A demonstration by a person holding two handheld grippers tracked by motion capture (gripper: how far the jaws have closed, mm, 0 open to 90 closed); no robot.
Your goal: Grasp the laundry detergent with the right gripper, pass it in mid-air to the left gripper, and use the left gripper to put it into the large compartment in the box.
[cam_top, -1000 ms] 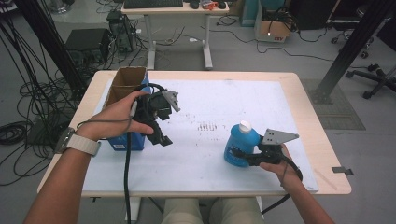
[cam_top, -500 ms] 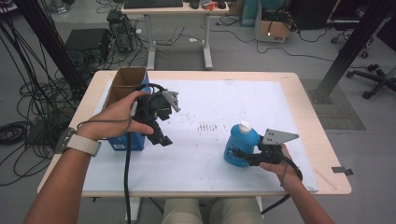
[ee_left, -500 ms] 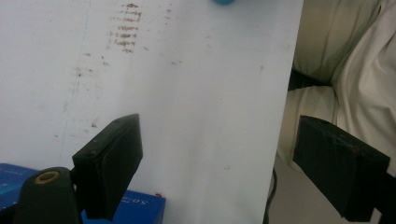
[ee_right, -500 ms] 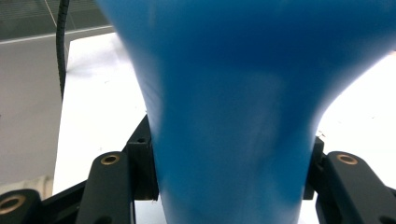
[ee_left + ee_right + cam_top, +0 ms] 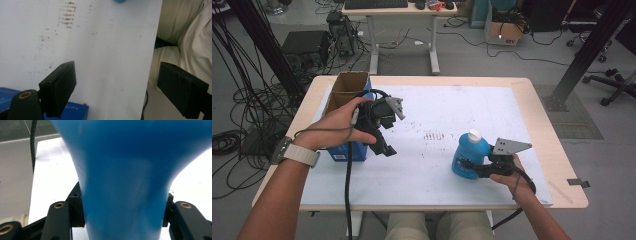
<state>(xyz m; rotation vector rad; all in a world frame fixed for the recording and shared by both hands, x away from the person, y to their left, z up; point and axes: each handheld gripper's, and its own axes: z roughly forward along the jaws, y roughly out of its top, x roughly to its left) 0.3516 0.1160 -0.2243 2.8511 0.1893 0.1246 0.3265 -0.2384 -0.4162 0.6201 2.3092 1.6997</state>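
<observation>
1. Gripping the blue bottle (image 5: 469, 157) at its lower body, the right gripper (image 5: 474, 168) has both jaws pressed against the bottle's sides; the right gripper view shows the blue plastic (image 5: 125, 182) wedged between the two black jaws.
2. Bottle position: upright on the white table covering (image 5: 452, 115), near the front edge and toward the right side of the table (image 5: 562, 165). Its white cap (image 5: 474, 134) faces up.
3. The right hand (image 5: 512, 177) holds the gripper from the front-right, with the grey three-cornered plate (image 5: 509, 146) on top.
4. The left gripper (image 5: 384, 145) is held above the table's left side by the left hand (image 5: 337, 125). Its jaws stand wide apart with nothing between them, as the left gripper view confirms (image 5: 120, 92).
5. A blue box (image 5: 344, 152) sits just beside the left gripper, near the left edge; its corner shows below the jaw in the left gripper view (image 5: 75, 111).
6. An open cardboard box (image 5: 347, 85) stands at the back-left corner, behind the blue box.
7. A watch (image 5: 294, 152) is on the left wrist.
</observation>
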